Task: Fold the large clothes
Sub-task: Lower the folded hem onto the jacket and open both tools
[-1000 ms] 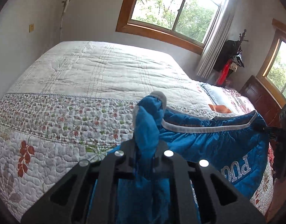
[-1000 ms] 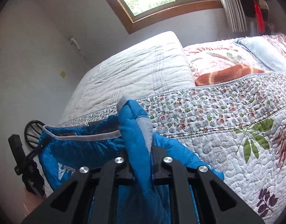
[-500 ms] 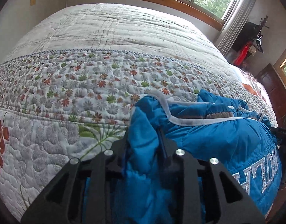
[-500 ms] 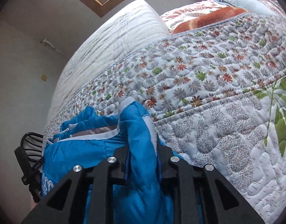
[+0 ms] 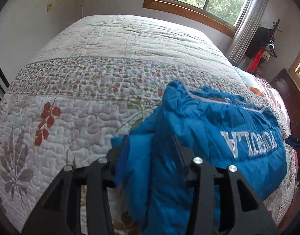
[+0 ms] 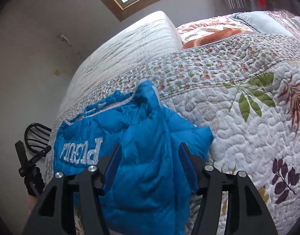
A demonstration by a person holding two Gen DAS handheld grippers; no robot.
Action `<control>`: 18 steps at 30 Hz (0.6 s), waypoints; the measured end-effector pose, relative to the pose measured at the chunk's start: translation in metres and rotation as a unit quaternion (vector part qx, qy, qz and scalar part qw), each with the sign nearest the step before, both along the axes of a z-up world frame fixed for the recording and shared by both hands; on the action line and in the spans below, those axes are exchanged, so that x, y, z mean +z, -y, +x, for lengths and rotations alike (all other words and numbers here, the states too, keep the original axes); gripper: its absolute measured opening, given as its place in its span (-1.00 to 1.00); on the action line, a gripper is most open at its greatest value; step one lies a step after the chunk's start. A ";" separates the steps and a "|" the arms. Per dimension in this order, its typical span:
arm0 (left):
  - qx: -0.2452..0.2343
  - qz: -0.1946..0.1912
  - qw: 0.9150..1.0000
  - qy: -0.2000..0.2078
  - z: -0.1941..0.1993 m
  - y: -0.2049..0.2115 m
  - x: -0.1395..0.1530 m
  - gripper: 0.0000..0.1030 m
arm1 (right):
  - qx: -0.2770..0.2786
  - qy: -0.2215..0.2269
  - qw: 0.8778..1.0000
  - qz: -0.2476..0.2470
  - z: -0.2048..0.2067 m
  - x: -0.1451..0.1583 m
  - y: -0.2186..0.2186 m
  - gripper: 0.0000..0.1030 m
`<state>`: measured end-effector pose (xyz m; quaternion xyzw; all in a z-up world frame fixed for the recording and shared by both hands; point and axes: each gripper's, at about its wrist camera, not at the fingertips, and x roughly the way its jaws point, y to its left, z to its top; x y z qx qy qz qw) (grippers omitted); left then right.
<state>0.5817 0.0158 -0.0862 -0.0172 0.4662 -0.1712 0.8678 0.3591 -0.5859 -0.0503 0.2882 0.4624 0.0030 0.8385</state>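
Blue jacket [image 5: 218, 129] lying on quilted bed [image 5: 91, 101] near its edge, left tool [image 5: 150, 148] and right tool [image 6: 150, 156] just spreading, jaws apart, fabric loose between them

Blue quilted jacket [image 5: 218, 129], puffy, trimmed with a pale grey band along one edge, white embroidered lettering on the back reading upside down. Spread loosely and rumpled over the near edge of the floral quilt [image 5: 87, 117], bulk toward 3 o'clock in the left wrist view, toward 9 o'clock in the right. One bunched fold trailing down at 6 o'clock.
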 end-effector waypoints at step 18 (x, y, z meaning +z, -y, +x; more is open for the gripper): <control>-0.003 0.073 0.997 0.014 -0.085 0.009 -0.025 -0.48 | 0.021 -0.023 0.999 -0.021 -0.050 -0.011 -0.027 -0.77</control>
